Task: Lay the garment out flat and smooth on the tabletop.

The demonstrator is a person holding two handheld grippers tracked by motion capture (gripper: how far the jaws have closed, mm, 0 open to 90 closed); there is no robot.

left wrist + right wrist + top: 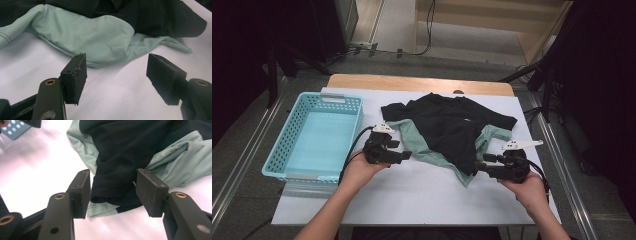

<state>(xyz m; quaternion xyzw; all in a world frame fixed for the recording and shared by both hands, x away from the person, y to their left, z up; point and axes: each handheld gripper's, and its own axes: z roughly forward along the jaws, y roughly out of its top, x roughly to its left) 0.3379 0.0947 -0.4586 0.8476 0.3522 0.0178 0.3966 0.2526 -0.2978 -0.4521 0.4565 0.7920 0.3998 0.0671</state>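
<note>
Fingers (77, 75) of both grippers are held wide, nothing is gripped | black shirt (452, 125) is piled on green shirt (417, 142) mid-bench (422, 200) | cloth is judged soft, light, floppy | hems should be pinched near the edge.

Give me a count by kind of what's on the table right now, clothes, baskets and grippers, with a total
Garments: 2, a black shirt lying over a pale green shirt
Baskets: 1, a light blue basket at the table's left
Grippers: 2, the left gripper and the right gripper, both with jaws apart by the clothes
Total: 5
</note>
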